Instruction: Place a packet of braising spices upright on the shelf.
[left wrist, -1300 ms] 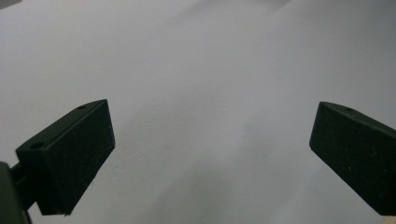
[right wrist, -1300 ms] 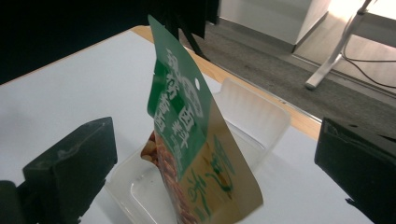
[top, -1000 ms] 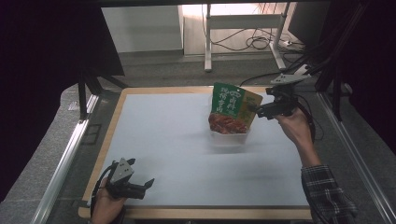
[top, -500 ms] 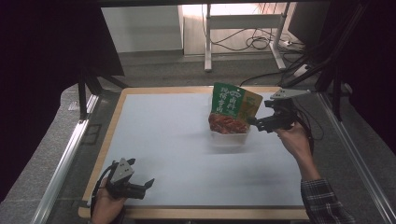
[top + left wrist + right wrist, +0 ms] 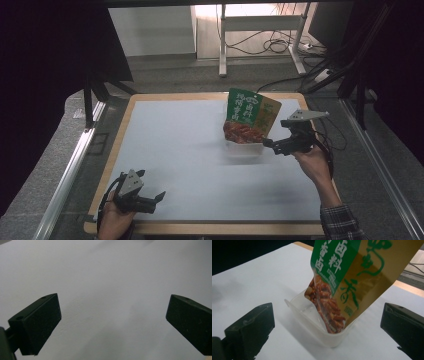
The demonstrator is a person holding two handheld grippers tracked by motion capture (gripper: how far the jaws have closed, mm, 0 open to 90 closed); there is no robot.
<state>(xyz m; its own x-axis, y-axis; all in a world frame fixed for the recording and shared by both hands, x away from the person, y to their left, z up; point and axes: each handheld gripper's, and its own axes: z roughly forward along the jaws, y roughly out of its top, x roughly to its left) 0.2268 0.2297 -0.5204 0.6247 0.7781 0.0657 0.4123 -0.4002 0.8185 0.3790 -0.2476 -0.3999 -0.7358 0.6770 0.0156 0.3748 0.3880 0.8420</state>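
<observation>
in my right gripper view the snack pouch (image 5: pixel 352 277) stands tilted inside a clear plastic tub (image 5: pixel 322 332), with printed food on its front. the high view shows my right gripper (image 5: pixel 272 145) just beside it, jaws apart. my left gripper (image 5: pixel 157 198) is well apart at the near table (image 5: pixel 190 150) edge, jaws wide over bare white.

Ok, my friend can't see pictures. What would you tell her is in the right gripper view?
A green and gold snack packet stands tilted in a clear plastic tub on a white table. The right gripper faces it with its two black jaws wide apart, one on each side, touching nothing.
</observation>
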